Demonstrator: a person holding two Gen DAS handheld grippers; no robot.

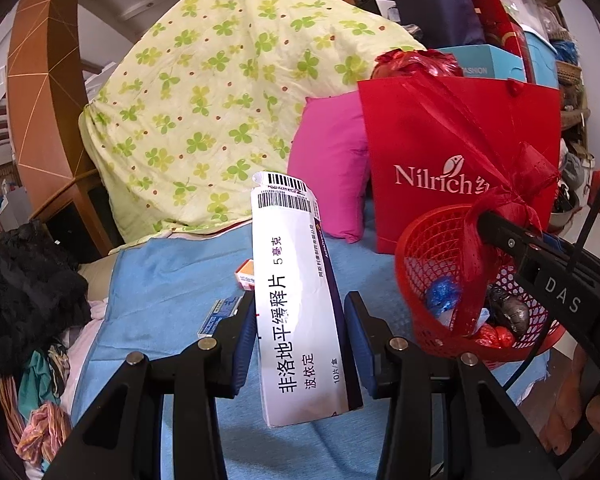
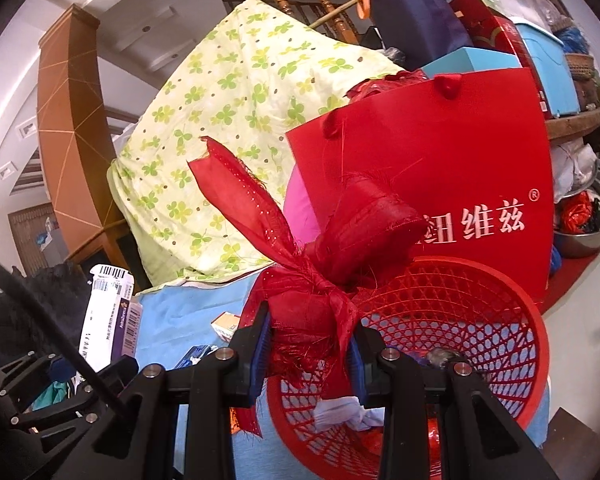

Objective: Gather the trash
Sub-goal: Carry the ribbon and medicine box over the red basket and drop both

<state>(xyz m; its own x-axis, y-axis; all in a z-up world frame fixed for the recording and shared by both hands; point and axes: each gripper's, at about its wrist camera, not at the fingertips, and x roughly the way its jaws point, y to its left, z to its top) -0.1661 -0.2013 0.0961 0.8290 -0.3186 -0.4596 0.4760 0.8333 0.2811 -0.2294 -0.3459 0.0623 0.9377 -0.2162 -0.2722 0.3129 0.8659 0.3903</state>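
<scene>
My left gripper is shut on a white and purple medicine box with barcodes, held upright above the blue cloth. The box also shows in the right wrist view. My right gripper is shut on the red ribbon bow tied to the rim of a red mesh basket. The basket sits right of the box and holds a blue wrapper, a dark foil lump and red plastic.
Small cartons lie on the blue cloth: an orange-white one and a blue-white one. Behind stand a red Nilrich bag, a pink pillow and a green-flowered quilt. Dark clothes pile at left.
</scene>
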